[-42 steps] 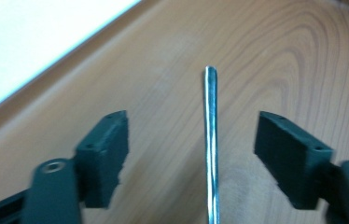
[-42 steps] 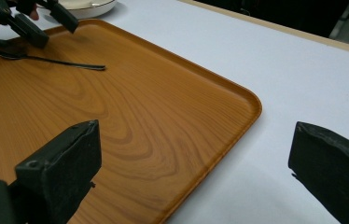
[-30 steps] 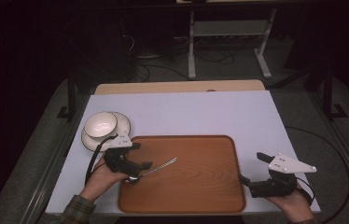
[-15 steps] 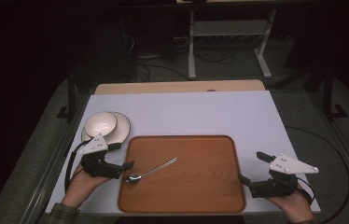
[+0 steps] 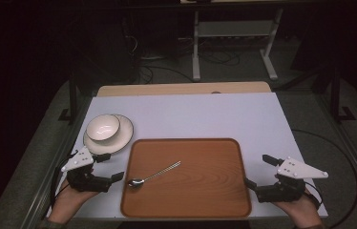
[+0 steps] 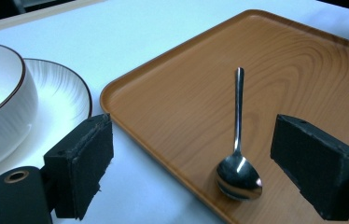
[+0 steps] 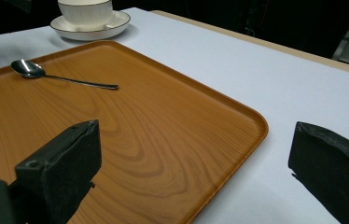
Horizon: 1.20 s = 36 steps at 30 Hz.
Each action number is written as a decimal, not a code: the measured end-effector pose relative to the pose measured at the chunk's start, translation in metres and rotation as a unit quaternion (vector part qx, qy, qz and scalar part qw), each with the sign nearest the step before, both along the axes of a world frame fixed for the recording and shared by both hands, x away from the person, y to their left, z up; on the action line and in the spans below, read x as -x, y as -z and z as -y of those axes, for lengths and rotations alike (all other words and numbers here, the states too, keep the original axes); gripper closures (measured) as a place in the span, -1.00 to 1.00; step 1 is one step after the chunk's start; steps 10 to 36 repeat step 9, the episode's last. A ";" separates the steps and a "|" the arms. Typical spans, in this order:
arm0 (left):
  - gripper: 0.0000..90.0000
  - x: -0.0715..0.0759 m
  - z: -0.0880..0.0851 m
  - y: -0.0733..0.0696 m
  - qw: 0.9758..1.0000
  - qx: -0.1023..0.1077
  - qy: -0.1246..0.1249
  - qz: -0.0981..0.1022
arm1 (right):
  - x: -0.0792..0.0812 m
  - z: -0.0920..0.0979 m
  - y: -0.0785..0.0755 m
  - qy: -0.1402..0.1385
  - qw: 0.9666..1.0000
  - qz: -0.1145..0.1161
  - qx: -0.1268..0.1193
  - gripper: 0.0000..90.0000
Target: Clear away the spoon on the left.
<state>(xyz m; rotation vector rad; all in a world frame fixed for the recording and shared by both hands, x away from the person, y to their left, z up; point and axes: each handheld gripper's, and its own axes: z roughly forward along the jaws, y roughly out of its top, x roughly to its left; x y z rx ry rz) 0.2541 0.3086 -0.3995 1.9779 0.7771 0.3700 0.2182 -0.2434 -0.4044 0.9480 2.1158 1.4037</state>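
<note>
The left tool (image 5: 101, 168) had drawn back off the tray (image 5: 200, 200) within the last second: a moment earlier it sat over the tray's left edge with its jaws at the spoon (image 5: 153, 175), and now it rested on the white desk (image 5: 205, 114) just outside that edge, jaws spread wide and holding nothing. The spoon had stayed where it was, lying free on the wood near the tray's front left corner, its bowl toward the left tool and its handle angled toward the tray's middle. In the left gripper view the spoon (image 6: 238, 158) lay between the two black pads, apart from both (the bowl catching a bright glint).

That reads as a release just finished: the spoon looked delivered to the tray, and the left hand was free for the next item. The likeliest candidate was the bowl (image 5: 103, 127) sitting on its saucer (image 5: 124, 138) just beyond the left tool, though that is only a guess.

The right tool (image 5: 255, 172) had not shifted, parked at the tray's right edge with jaws wide apart and empty; its fingertips are dim from above, but the right gripper view showed the gap plainly.
</note>
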 end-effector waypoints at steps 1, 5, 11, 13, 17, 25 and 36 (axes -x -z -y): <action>-0.72 0.001 -0.001 0.001 1.000 -0.002 0.000 0.000 | 0.000 0.000 0.000 0.000 1.000 0.000 -0.001 -0.96; -0.72 0.001 -0.004 0.003 1.000 -0.005 -0.003 0.001 | 0.000 0.000 0.000 -0.001 1.000 0.001 -0.002 -0.95; -0.72 0.001 -0.003 0.003 1.000 -0.005 -0.002 0.003 | 0.000 0.000 0.000 -0.002 1.000 0.003 -0.002 -0.96; -0.72 0.001 -0.003 0.003 1.000 -0.005 -0.002 0.003 | 0.000 0.000 0.000 -0.002 1.000 0.003 -0.002 -0.96; -0.72 0.001 -0.003 0.003 1.000 -0.005 -0.002 0.003 | 0.000 0.000 0.000 -0.002 1.000 0.003 -0.002 -0.96; -0.72 0.001 -0.003 0.003 1.000 -0.005 -0.002 0.003 | 0.000 0.000 0.000 -0.002 1.000 0.003 -0.002 -0.96; -0.72 0.001 -0.003 0.003 1.000 -0.005 -0.002 0.003 | 0.000 0.000 0.000 -0.002 1.000 0.003 -0.002 -0.96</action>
